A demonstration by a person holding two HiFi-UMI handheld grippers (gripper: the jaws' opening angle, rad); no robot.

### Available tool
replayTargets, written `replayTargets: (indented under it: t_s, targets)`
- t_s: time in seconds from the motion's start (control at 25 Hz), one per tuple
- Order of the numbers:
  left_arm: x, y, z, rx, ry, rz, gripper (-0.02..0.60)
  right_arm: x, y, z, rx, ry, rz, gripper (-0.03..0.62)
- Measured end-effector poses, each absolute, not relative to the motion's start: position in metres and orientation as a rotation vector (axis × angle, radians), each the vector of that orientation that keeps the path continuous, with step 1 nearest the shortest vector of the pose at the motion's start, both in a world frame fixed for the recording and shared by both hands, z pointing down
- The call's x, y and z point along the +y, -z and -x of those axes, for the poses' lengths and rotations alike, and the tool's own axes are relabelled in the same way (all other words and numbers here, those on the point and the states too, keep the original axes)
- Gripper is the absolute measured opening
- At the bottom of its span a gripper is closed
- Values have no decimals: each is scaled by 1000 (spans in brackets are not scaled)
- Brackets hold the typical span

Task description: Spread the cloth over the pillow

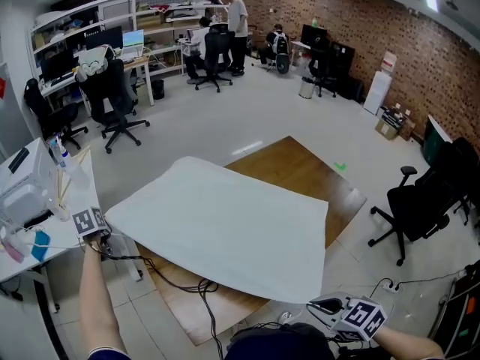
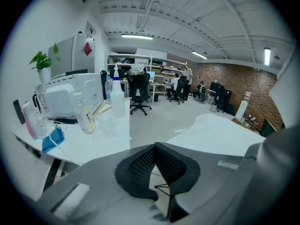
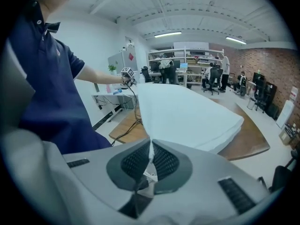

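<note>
My left gripper (image 1: 100,233), lower left of frame: jaws closed tight, pinching cloth (image 1: 225,227) corner. My right gripper (image 1: 330,304), bottom right: jaws clamped on other near corner, fabric rising from between pads (image 3: 164,161). Cloth stretched taut between both, filling frame centre, over wooden table (image 1: 300,163).

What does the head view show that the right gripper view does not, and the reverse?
Only the head view: the marker cube on the right gripper. Only the right gripper view: that gripper's jaws shut on a corner of the cloth, and the person's blue shirt. Both: cloth, wooden board, left gripper.
</note>
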State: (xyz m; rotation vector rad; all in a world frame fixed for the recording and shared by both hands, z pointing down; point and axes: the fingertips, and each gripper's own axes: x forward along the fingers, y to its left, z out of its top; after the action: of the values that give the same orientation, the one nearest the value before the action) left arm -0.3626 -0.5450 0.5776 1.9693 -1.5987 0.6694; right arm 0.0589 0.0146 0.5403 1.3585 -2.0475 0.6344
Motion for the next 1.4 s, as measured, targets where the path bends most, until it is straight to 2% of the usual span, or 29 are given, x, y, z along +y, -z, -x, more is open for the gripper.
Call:
replayTargets:
  t_s: [0.44,0.84,0.92,0.96,1.12,1.2,1.4]
  targets:
    - [-533,-617,361,-1630,-732,-1921,9,11,-585,-50,-2024,-905,-1231,15]
    - [-526,-602,370,-1735,-702,-1920,21,13,-595,-50,-1979,-923,-1145,28]
    - [-523,-595,381,-1778,-693,-1901,90,13,-597,-49,-1975,-909,-1138,28]
    - [-519,-594,387,-1786,-684,-1888,105,14,-599,-48,-1970,-901,-1133,31]
    - [-508,-576,392,-1791,-624,-1909,112,14,-607,-50,-1955,-886,-1107,44]
    - [-504,-573,389,-1763,-610,-1941,112,17,-608,-46,-1962,-894,-1088,160]
    - [-501,-559,374,-1731,-579,-1998,112,26,-599,-43,-1984,-852,-1115,169]
